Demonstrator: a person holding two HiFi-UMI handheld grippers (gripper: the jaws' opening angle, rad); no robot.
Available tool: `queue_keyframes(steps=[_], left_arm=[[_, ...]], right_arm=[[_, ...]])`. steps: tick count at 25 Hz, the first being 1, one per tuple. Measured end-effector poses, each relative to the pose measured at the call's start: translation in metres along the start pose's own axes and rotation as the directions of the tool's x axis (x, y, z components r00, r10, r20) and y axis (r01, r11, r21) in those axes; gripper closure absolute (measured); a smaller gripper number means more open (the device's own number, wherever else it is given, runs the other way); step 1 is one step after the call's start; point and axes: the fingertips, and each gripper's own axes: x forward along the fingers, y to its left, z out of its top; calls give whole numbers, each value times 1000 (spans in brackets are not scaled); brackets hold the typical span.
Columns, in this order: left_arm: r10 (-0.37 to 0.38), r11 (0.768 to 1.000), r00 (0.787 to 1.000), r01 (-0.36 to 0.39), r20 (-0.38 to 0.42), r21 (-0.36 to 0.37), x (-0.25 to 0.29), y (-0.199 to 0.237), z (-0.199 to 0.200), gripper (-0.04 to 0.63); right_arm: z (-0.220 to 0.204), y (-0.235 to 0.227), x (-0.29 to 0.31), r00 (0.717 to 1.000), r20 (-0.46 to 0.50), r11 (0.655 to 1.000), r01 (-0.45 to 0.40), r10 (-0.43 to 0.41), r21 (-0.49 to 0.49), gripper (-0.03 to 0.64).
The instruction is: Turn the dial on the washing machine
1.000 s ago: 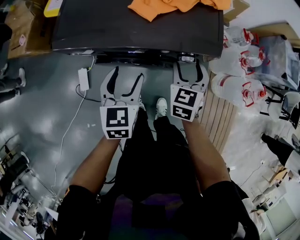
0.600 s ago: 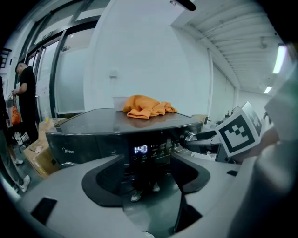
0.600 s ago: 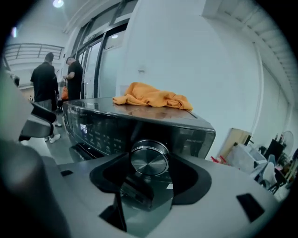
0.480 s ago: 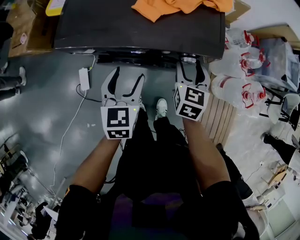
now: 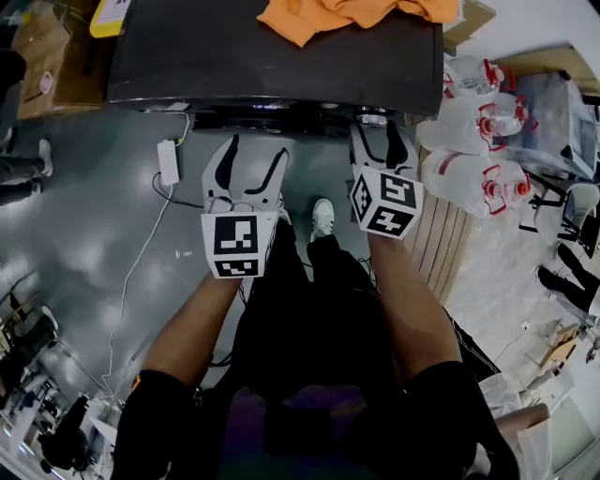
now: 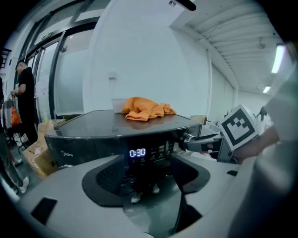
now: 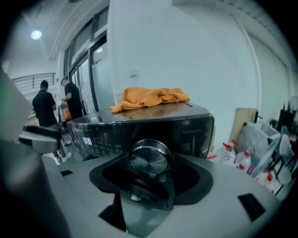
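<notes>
The dark washing machine stands in front of me with an orange cloth on its lid. Its round metal dial sits at the right end of the front panel. My right gripper is shut on the dial, a dark pad pressing each side of its rim. My left gripper hangs open before the middle of the panel with nothing between its fingers. In the left gripper view, the lit display reads 0:30, and the right gripper shows at the dial.
Large water bottles stand right of the machine beside a wooden pallet. A white power strip and its cable lie on the grey floor at the left. Cardboard boxes sit far left. People stand in the background.
The right gripper has rolled clockwise about its own axis while staying at the dial; its marker cube now sits tilted. The left gripper has not moved.
</notes>
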Motion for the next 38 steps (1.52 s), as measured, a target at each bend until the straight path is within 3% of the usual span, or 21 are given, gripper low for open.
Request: queue_keyframes(steps=[3,5,12,20,25,28,30,34,38], left_arm=[[2,1000,1000,-2,1,1,-1,0,1,293],[5,1000,1000,-5,-2,1,-2,1,0,293],[12,1000,1000,-12,-9,1,-5,4,-4,293],[1,1000,1000,-1,-9,4,-5,2,-4,293],[-3,1000,1000,3,-5,5,-5,4,-3,293],[-7,1000,1000,7,-6,4,-4,4,-3,293],[-10,1000,1000,10,-6,4,-3,4,-3,293],[-12,1000,1000,12,-2,6,-3,2,0,293],[-11,1000,1000,11,-1,5,-3,1,1,293]], right_arm=[[-4,8,-2,999,-28,981,40,-47,-190,322],[-4,12,-4,997,-32,963,61,-72,-262,322],[2,11,-2,991,-22,931,119,-135,-344,322],[0,5,0,990,-28,968,130,-139,-213,341],[-1,0,0,999,-9,999,39,-39,14,341],[-1,-2,0,1000,5,990,-19,19,140,341],[-1,-3,0,999,9,984,-39,38,175,341],[0,-4,0,1000,2,991,-29,29,129,341],[4,1,-3,999,0,994,53,-54,-98,320]])
